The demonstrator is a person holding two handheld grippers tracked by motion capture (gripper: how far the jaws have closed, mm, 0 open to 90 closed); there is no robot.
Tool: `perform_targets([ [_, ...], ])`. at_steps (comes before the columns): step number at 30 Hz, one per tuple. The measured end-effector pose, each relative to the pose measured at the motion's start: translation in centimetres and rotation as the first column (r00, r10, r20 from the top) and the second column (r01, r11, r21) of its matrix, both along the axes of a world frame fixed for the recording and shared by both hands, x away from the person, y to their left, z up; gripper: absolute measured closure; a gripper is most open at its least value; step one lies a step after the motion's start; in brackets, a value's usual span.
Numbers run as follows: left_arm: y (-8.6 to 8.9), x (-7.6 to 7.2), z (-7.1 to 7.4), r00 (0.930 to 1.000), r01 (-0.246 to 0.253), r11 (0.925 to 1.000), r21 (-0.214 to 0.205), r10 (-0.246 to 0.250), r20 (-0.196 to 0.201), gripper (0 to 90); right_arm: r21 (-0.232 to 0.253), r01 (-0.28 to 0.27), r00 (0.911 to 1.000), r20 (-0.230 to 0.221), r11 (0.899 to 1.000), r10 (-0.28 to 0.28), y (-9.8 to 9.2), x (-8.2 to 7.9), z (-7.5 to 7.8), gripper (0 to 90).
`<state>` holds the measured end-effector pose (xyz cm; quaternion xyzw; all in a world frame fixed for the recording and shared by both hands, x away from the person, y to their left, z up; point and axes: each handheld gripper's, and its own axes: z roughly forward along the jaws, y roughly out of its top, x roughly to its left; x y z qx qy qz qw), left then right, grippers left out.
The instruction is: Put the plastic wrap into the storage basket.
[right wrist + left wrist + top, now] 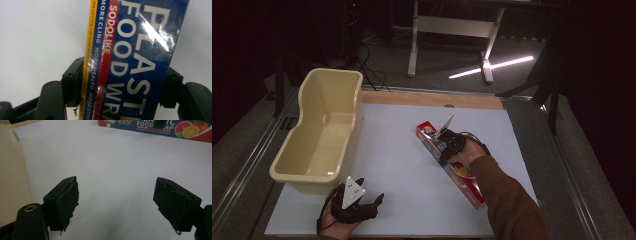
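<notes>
White tabletop [412, 170] is carrying a plastic food wrap box [462, 176] lying diagonally, being clamped across its width by the right gripper [443, 146]. Left gripper [367, 192] is idling wide open, empty, beside the cream tub [332, 100].

Worktop [412, 165] carries everything. Tub [319, 131] sits along its left edge, long side running front to back. Plastic wrap box [451, 165] lies flat right of centre, angled from far-left to near-right, well apart from tub. Right gripper [447, 145] at box's middle, jaws either side. Left gripper [362, 202] near front edge, just before tub's near end.
</notes>
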<state>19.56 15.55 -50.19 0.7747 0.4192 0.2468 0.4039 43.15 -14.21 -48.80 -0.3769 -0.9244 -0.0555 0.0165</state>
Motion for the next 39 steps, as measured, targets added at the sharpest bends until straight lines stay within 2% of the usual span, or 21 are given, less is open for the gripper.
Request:
perform_targets([
  [2,0.0,0.0,0.0,1.0000,-0.003,1.0000,-0.002,0.003,-0.001,20.3,-0.027,-0.001,1.0000,-0.006,1.000,0.001,0.3,0.0,0.1,37.4],
  [6,0.1,0.0,0.0,1.0000,-0.005,1.0000,-0.003,0.005,0.001,20.3,-0.091,0.054,0.9981,-0.022,0.994,-0.057,1.0,0.2,0.3,40.6],
  [10,0.1,0.0,0.0,1.0000,-0.006,1.0000,-0.005,0.006,0.001,20.3,-0.094,0.080,0.9962,-0.028,0.992,-0.083,1.0,0.2,0.3,41.5],
  [17,0.1,0.0,0.0,1.0000,-0.006,1.0000,-0.004,0.006,0.003,20.3,-0.054,0.092,0.9951,-0.030,0.994,-0.094,1.7,-0.2,0.6,42.2],
  [22,0.1,0.0,0.0,1.0000,-0.007,1.0000,-0.006,0.007,0.002,20.3,0.022,0.124,0.9917,-0.037,0.992,-0.123,2.0,-0.1,1.5,42.2],
  [26,0.1,0.0,0.1,1.0000,-0.008,0.9999,-0.010,0.008,0.002,20.3,0.092,0.157,0.9865,-0.061,0.983,-0.152,2.3,0.2,2.2,42.2],
  [31,0.1,0.0,0.1,1.0000,-0.007,0.9999,-0.011,0.007,0.005,20.3,0.178,0.182,0.9816,-0.091,0.967,-0.168,2.7,0.5,3.0,42.4],
  [34,0.1,-0.1,0.1,1.0000,-0.006,0.9999,-0.013,0.006,0.008,20.3,0.233,0.197,0.9780,-0.114,0.952,-0.174,2.8,0.7,3.4,42.5],
  [37,0.0,-0.1,0.1,0.9999,-0.005,0.9999,-0.013,0.005,0.009,20.3,0.292,0.220,0.9726,-0.139,0.931,-0.186,2.8,1.0,3.9,42.5],
  [38,0.0,-0.1,0.1,0.9999,-0.005,0.9999,-0.013,0.005,0.009,20.3,0.292,0.220,0.9726,-0.139,0.931,-0.186,2.8,1.0,3.9,42.5],
  [39,0.0,-0.2,0.1,0.9999,-0.005,0.9999,-0.015,0.005,0.009,20.3,0.335,0.245,0.9665,-0.160,0.910,-0.201,2.6,1.3,4.0,42.5],
])
